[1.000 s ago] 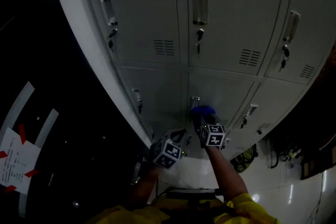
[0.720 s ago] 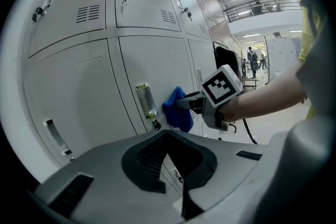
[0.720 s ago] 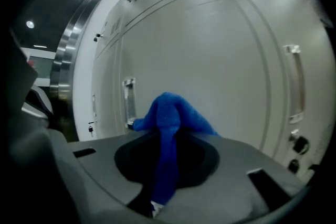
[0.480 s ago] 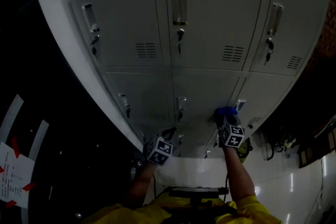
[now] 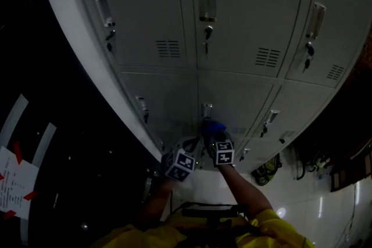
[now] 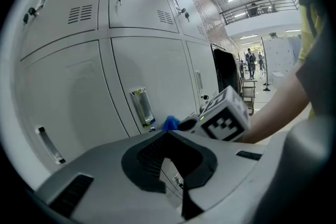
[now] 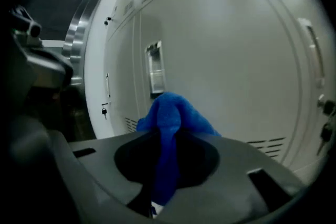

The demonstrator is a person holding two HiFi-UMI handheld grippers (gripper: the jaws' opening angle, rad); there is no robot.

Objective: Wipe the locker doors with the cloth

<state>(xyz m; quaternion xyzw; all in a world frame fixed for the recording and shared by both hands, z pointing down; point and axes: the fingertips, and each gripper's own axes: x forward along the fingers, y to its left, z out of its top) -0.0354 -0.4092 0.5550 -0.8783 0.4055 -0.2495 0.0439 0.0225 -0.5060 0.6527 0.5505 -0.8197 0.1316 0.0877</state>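
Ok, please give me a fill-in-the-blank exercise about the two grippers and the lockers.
1. The right gripper is shut on a ___ cloth.
2. The left gripper holds ___.
3. The cloth is at a locker door in the ___ row.
Missing words: blue; nothing; lower.

Six locker doors (image 5: pixel 244 14), one cloth (image 7: pixel 170 115), two grippers (image 5: pixel 193 147) (image 5: pixel 211 130)
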